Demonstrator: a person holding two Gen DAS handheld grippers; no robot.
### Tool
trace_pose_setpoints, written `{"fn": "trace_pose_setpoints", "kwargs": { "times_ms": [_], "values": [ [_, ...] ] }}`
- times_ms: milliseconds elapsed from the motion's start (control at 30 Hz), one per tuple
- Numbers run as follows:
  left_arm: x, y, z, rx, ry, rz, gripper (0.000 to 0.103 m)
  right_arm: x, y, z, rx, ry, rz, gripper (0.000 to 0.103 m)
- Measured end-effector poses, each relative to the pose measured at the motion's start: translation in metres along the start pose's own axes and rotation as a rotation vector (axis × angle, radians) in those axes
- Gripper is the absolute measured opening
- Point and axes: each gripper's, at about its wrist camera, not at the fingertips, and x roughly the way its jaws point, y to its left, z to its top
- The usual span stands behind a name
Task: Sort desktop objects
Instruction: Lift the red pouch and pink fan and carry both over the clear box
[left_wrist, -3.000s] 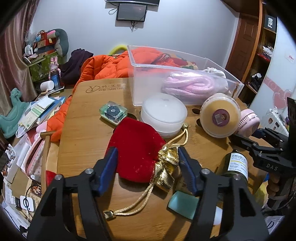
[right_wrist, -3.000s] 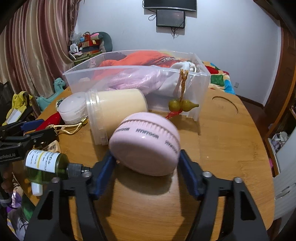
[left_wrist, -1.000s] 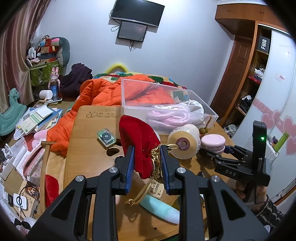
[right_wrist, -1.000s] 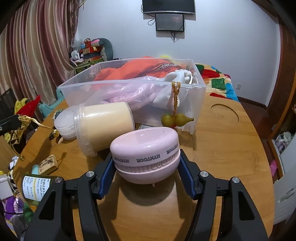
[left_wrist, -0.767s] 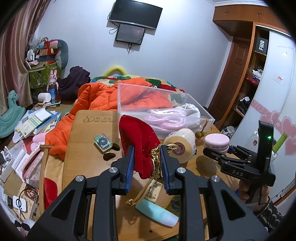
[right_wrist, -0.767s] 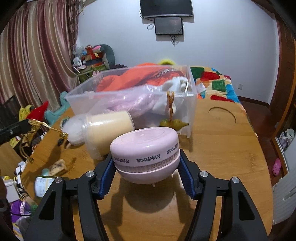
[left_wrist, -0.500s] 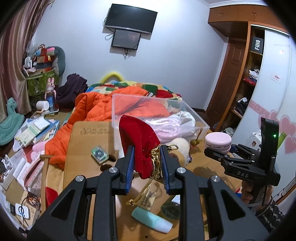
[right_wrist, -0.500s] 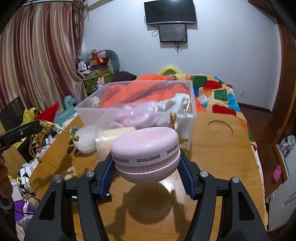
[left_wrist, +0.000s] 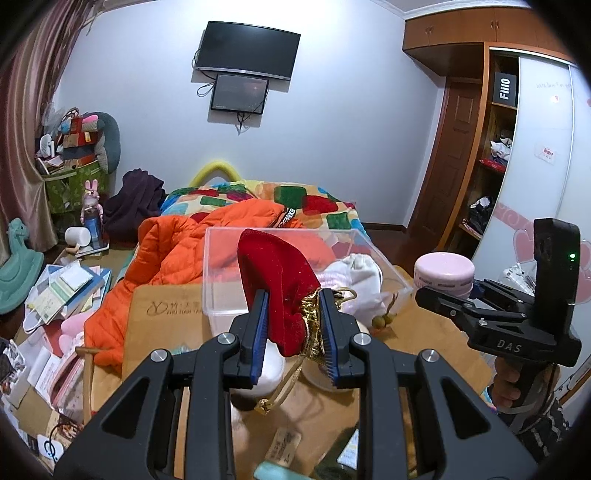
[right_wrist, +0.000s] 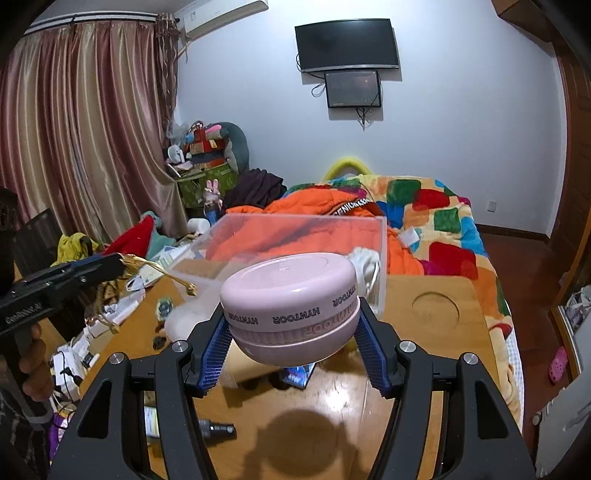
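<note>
Now gripping a red velvet drawstring pouch (left_wrist: 275, 280) in the left gripper (left_wrist: 293, 332), clamping a round pink plastic case (right_wrist: 290, 301) in the right gripper (right_wrist: 291, 350), twelve o'clock facing a clear plastic bin (left_wrist: 221, 295).

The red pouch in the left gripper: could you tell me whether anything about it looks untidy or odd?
Yes. The left gripper pinches the red pouch at its gathered gold neck, so the body juts upward while the gold drawstring trails loose below, its end dangling above the table. That loose cord could snag.
</note>
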Motion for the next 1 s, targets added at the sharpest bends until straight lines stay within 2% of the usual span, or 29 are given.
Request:
{"fn": "trace_pose_setpoints", "kwargs": {
  "times_ms": [567, 1000],
  "values": [
    [0.051, 0.000, 0.028, 0.038, 0.042, -0.010, 0.026, 0.031, -0.004, 0.031, -0.027, -0.005, 0.016, 0.059],
    [0.093, 0.013, 0.028, 0.045, 0.119, -0.010, 0.026, 0.087, -0.005, 0.034, -0.036, 0.071, 0.029, 0.059]
  ]
}}
